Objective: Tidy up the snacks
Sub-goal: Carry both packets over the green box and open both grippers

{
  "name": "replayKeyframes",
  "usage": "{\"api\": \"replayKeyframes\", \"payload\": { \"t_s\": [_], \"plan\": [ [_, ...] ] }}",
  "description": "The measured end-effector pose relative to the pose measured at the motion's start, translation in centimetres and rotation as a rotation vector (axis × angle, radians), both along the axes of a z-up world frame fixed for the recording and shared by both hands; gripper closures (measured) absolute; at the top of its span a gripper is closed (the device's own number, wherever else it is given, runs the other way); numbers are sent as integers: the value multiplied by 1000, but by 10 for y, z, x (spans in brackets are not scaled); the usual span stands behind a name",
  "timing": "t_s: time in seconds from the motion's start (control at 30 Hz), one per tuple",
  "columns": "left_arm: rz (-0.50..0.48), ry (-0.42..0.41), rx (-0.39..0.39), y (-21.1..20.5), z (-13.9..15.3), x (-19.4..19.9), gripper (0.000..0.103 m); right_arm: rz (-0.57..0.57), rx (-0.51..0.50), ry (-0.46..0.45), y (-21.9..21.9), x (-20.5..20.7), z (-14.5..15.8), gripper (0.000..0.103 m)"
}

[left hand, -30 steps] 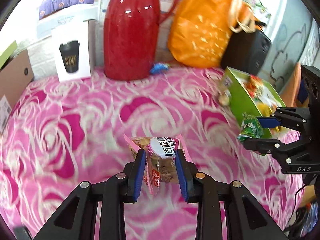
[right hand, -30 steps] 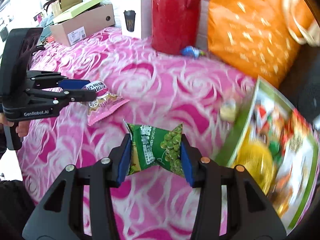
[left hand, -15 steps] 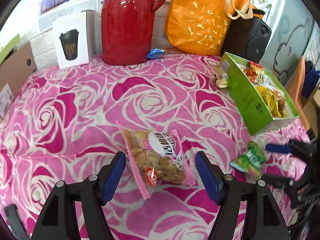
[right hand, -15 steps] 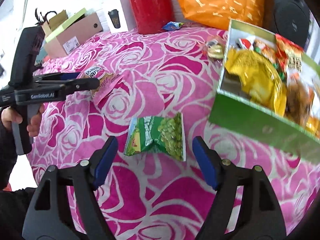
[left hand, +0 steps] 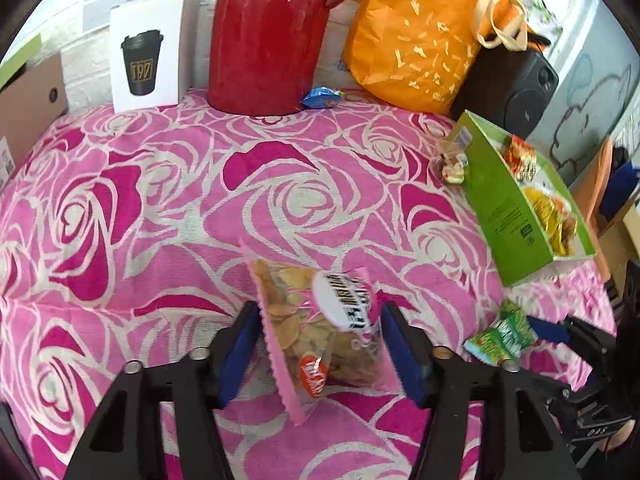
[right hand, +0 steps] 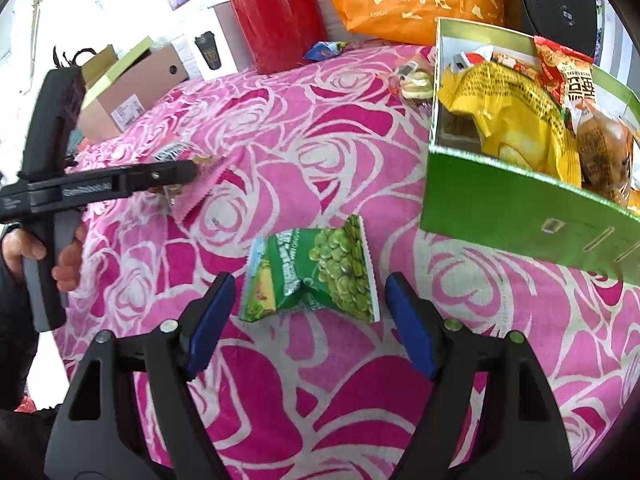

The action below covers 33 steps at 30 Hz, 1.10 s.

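Both your claws gape: left claw straddles the pink packet, right claw the pea packet; closing off-centre could crush snacks.

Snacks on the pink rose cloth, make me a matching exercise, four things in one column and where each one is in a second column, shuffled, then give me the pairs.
Things:
1. green pea packet
2. pink-edged chip packet
3. yellow packet
4. blue wrapped candy

Places:
A. inside the green box
B. between the open fingers of the left gripper
C. at the foot of the red thermos
D. flat on the cloth between the open fingers of the right gripper

Pairs: 1-D, 2-B, 3-A, 4-C
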<state>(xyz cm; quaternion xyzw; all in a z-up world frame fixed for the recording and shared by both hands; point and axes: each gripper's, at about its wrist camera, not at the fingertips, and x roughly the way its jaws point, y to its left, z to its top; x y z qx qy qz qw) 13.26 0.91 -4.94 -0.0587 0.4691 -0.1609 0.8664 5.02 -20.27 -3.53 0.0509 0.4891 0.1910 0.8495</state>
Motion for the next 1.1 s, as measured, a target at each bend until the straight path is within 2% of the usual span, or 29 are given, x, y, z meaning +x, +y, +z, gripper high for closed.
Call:
{"api": "replayKeyframes", "payload": {
  "t_s": [0.03, 0.1, 0.17, 0.33, 0.47, 0.6, 0.77, 1.0, 1.1],
  "plan": [
    [0, 1, -6, 1, 0, 0, 43, -1, 0, 2, 1, 0, -2, 28],
    [2, 5, -16, 2, -1, 1, 47, 4, 0, -6, 2, -2, -2, 52],
    [0, 4, -14, 1, 0, 1, 56, 0, -4, -22, 3, -4, 1, 57],
    [-32, -50, -40, -10, 25, -12, 57, 18, 4, -79, 3, -14, 22, 59],
    [-86, -111, -55, -28, 56, -19, 57, -27, 26, -157, -13, -22, 51, 59],
    [-160, -170, -72, -59, 85, -20, 57, -134, -4, -250, -46, -29, 81, 58],
    [-234, -209, -92, -102, 108, -15, 57, -291, -26, -302, -96, -30, 102, 58],
    [-322, -241, -84, -165, 126, 1, 57, -506, -31, -290, -166, -31, 102, 58],
    [-338, -235, -82, -189, 126, 13, 57, -561, -20, -272, -190, -31, 96, 58]
  ]
}}
